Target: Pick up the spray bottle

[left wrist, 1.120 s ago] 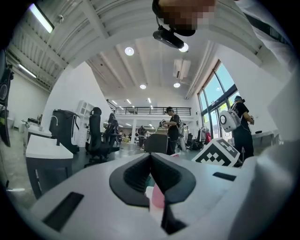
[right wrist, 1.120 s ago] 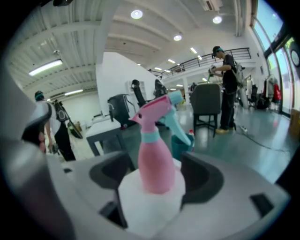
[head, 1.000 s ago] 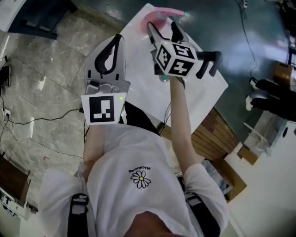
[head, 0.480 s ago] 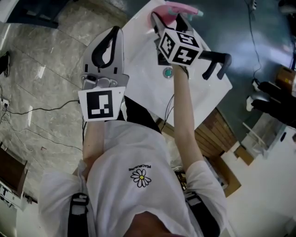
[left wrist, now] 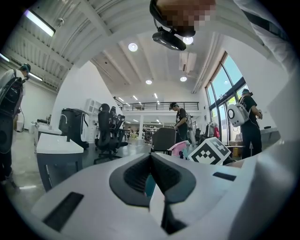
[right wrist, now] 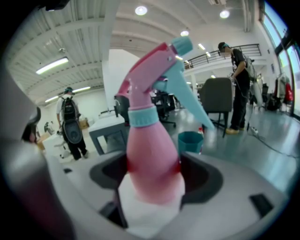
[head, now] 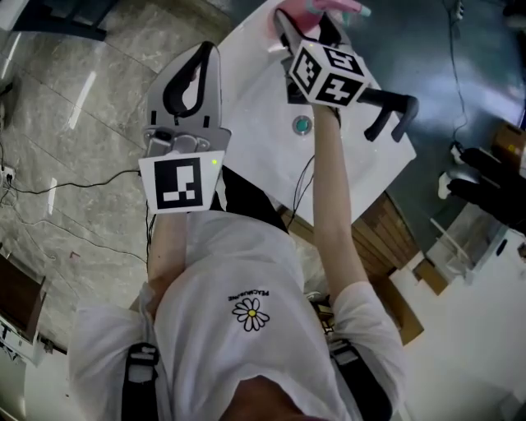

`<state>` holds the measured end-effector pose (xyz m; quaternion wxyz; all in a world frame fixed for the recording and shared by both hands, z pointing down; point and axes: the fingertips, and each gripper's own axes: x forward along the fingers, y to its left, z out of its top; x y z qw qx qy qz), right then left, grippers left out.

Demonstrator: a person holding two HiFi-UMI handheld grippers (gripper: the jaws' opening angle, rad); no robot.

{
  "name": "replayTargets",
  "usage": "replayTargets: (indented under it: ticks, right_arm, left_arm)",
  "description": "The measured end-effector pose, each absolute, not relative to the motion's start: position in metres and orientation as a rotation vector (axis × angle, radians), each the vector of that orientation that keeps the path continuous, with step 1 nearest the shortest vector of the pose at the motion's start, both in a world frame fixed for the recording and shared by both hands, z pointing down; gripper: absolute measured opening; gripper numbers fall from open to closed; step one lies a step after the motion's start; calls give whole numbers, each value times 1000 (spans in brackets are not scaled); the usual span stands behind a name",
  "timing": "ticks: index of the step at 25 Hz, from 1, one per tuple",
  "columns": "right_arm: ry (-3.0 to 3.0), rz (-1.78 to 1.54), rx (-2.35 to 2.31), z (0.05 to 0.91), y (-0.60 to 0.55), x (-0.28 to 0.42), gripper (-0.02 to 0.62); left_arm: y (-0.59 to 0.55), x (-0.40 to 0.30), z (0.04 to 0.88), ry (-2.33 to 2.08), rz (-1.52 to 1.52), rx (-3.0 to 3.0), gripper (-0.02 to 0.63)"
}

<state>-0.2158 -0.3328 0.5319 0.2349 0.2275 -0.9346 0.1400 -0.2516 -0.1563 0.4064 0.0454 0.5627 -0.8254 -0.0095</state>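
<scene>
Spray bottle (right wrist: 152,154): pink body, teal collar, pink head with teal trigger and nozzle; it is seen upright in the right gripper view. It is clamped at the body between the jaws of the right gripper (head: 309,25), which are closed against both its sides, over the far corner of the white table (head: 263,123). Contact between bottle base and table cannot be determined. The left gripper (left wrist: 151,164) is held off to the left, jaws pressed together, nothing between them.
</scene>
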Motion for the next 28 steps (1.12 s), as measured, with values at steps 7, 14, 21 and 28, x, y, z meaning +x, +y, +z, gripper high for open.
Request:
replayTargets:
  ticks: [7, 14, 21, 28]
  right_arm:
    - [-2564, 367, 608, 531, -332, -217, 334]
    - [-2562, 423, 627, 531, -332, -214, 334]
    - [-2654, 373, 631, 472, -318, -195, 334]
    - [-2752, 304, 708, 383, -284, -149, 334]
  left_arm:
    - [-156, -249, 403, -2530, -30, 1719, 21]
    - [-153, -247, 400, -2526, -31, 1729, 21]
    - [-151, -238, 377, -2542, -55, 1760, 21]
    - [-159, -209, 329, -2516, -32, 1927, 21]
